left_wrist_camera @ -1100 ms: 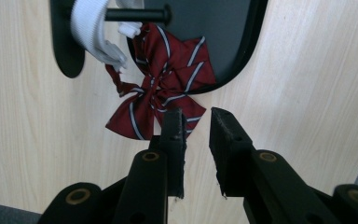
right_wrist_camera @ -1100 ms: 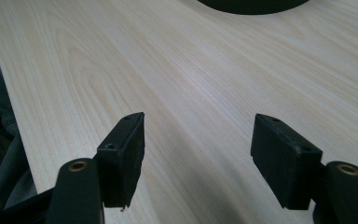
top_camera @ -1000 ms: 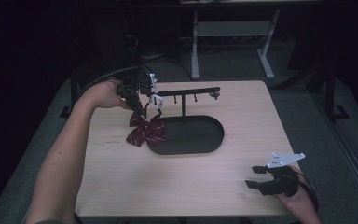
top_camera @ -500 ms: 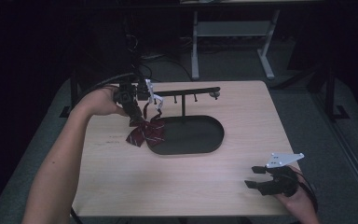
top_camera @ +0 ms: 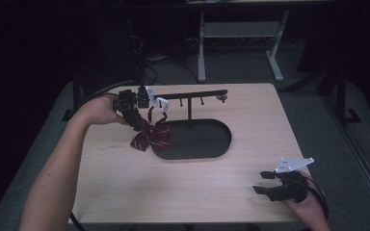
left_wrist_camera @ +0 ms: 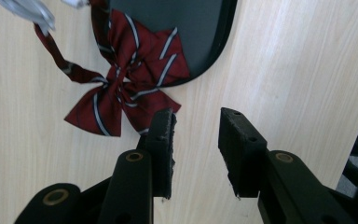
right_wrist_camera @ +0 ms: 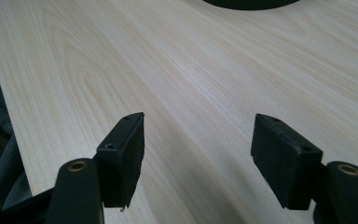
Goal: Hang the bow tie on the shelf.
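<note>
Left forearm reaching in from the near-left edge of the desk (top_camera: 183,192) toward its far-left part. Left gripper (top_camera: 134,115) held there in the left hand (top_camera: 101,110), tilted down over the wood just beside the far-left end of the black oval stand base (top_camera: 197,139). In the left gripper view, jaws parted by a narrow gap with nothing between them, only bare wood; one pad (left_wrist_camera: 164,140) close beside the lower wing of the bow tie, contact not clear.

Dark red striped bow tie (top_camera: 150,135) lying half on the wood, half over the left rim of the base, knot at the centre, wings spread. Its strap running up from the bow to a white clasp (top_camera: 161,103) near the left end of the black horizontal bar (top_camera: 197,95); whether hooked on the bar or merely hanging by it, cannot tell. Bar carried on a thin upright post (top_camera: 189,111) rising from the base, small pegs hanging beneath it.

Middle and right of the desk bare light wood.

Right gripper (top_camera: 270,184) low at the near-right corner, held in the right hand (top_camera: 308,204), grey three-cornered plate (top_camera: 294,164) on top. Jaws spread wide, empty, pointing left across the grain toward the base edge (right_wrist_camera: 251,3).
</note>
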The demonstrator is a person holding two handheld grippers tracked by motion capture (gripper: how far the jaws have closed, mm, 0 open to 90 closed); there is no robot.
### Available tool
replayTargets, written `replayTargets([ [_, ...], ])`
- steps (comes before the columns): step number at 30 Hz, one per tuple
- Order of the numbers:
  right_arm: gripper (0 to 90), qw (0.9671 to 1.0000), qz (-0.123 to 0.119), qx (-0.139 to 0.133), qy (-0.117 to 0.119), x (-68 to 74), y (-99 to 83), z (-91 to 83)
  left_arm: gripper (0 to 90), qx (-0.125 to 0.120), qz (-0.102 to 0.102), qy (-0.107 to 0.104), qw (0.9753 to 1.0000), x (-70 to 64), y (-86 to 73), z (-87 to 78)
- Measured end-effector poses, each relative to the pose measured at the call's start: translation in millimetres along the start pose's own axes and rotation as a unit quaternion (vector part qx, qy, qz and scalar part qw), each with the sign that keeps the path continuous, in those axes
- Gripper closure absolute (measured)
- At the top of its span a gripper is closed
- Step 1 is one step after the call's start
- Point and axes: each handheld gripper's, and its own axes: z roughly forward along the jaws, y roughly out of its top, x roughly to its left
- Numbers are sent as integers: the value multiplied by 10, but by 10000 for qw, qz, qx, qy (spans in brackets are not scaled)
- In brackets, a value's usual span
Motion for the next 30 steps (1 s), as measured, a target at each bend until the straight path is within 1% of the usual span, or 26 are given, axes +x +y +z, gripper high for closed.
replayTargets([
  [1, 343, 10000, 2, 0, -1, 0, 0, -1, 648, 0, -6, -11, 10000, -4, -7, -3],
  [3, 343, 10000, -6, -11, -3, -3, -1, -3, 645, -80, -36, -47, 10000, -16, -25, -7],
  [4, 344, 10000, -1, -11, -4, -3, -1, -4, 645, -86, -13, -39, 10000, -21, -34, -8],
  [5, 343, 10000, 3, -8, -8, -2, -2, -6, 639, -87, -52, -39, 9999, -32, -43, -4],
  [10, 343, 10000, 0, -6, -9, -3, -2, -7, 625, -85, -42, -41, 9999, -75, -92, 29],
  [15, 343, 10000, 3, -21, -10, -2, -1, -2, 605, -164, -99, -37, 9998, -103, -145, 35],
  [16, 343, 10000, 3, -22, -11, -2, -1, -2, 604, -179, -144, -49, 9997, -111, -157, 39],
  [19, 343, 10000, -6, -5, -11, -6, -2, -2, 598, -196, -145, -40, 9997, -131, -186, 50],
  [20, 343, 10000, -10, -7, -9, -7, -1, -1, 595, -200, -109, -35, 9997, -133, -194, 54],
  [21, 343, 10000, -2, -3, -8, -5, -1, 0, 593, -186, -117, -47, 9997, -141, -199, 60],
  [22, 343, 10000, 19, 4, -11, -2, 1, 0, 589, -138, -78, -26, 9999, -146, -205, 61],
  [23, 343, 10000, 17, 4, -15, -1, 1, 0, 587, -181, -128, -22, 9998, -161, -211, 66],
  [25, 343, 10000, -17, -14, -23, -6, -1, -2, 582, -241, -123, -18, 9996, -174, -227, 66],
  [26, 343, 10000, -15, -19, -24, -8, -2, -3, 578, -272, -159, -23, 9995, -187, -238, 73],
  [27, 343, 10000, 30, -12, -27, -4, -1, -7, 577, -261, -143, -25, 9996, -191, -245, 75],
  [28, 343, 10000, 34, -11, -31, -5, -3, -8, 577, -292, -191, -31, 9994, -208, -256, 85],
  [29, 343, 10000, 30, -10, -33, -7, -4, -9, 577, -299, -150, -34, 9994, -211, -266, 92],
  [30, 343, 10000, 4, -17, -35, -11, -6, -9, 577, -323, -185, -47, 9993, -224, -276, 103],
])
